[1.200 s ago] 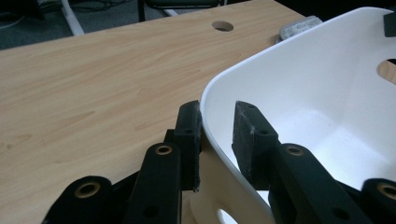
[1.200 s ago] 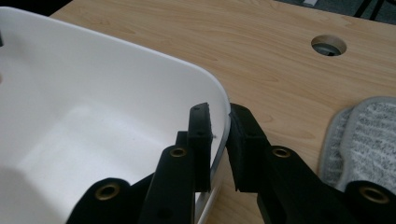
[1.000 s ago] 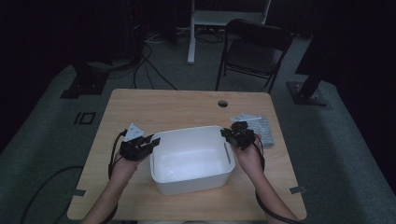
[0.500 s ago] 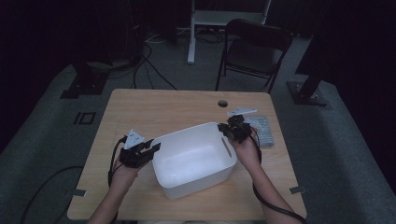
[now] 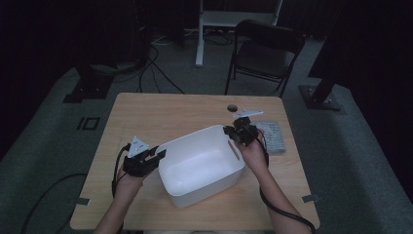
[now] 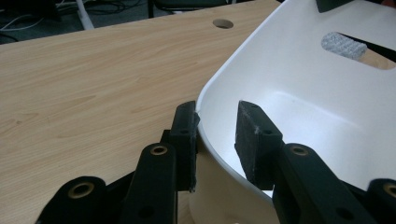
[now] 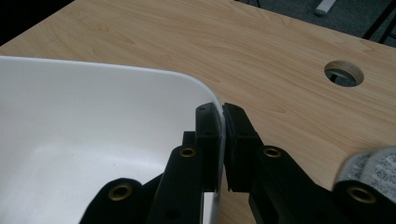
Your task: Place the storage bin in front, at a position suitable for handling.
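A white plastic tub [image 5: 195, 137] stands askew on the wooden table [image 5: 160, 112]. My left gripper [image 5: 158, 155] straddles its near-left rim. In the left gripper view the tub's [image 6: 303, 79] rim runs between the jaws of the left gripper [image 6: 217, 121]: the outer pad [image 6: 184, 133] lies against the wall, the inner pad [image 6: 254, 135] stands off it. My right gripper [image 5: 229, 132] is at the far-right corner. In the right gripper view the right gripper [image 7: 223, 116] is shut on the tub's [image 7: 93, 116] thin rim. Nothing lies in the tub.
A grey textured pad [image 5: 272, 136] lies on the table right of the tub, beside my right hand. A round cable hole [image 5: 232, 107] sits near the table's far edge. A black folding chair [image 5: 265, 48] and a white stand are beyond the table.
The tub has turned on the table: its right end swung away from me with my right gripper, its left end stayed near my left gripper, which hardly moved.
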`<control>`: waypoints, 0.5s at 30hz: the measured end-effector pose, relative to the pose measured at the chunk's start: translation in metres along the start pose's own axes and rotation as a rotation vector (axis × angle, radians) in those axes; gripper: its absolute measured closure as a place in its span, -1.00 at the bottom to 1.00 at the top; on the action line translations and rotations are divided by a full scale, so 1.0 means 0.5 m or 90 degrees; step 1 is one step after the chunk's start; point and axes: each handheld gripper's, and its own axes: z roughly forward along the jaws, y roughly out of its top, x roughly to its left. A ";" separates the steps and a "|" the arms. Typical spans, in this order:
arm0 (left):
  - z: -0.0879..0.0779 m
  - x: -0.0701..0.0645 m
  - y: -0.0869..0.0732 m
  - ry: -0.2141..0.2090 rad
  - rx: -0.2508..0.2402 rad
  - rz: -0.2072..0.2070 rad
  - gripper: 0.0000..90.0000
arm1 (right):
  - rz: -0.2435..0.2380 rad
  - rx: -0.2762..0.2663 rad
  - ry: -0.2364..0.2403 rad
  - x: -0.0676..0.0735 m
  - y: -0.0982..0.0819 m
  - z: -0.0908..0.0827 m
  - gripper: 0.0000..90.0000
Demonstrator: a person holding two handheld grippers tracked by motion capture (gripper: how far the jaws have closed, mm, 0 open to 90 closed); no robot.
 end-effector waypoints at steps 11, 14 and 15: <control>0.014 0.004 0.008 0.032 -0.009 0.008 0.74 | -0.004 0.010 0.000 0.000 0.000 -0.004 0.91; 0.017 0.009 0.010 0.032 -0.011 0.006 0.77 | -0.002 0.009 0.000 0.000 -0.001 -0.005 0.91; 0.018 0.011 0.011 0.032 -0.011 0.007 0.77 | -0.003 0.008 0.000 0.000 -0.002 -0.005 0.91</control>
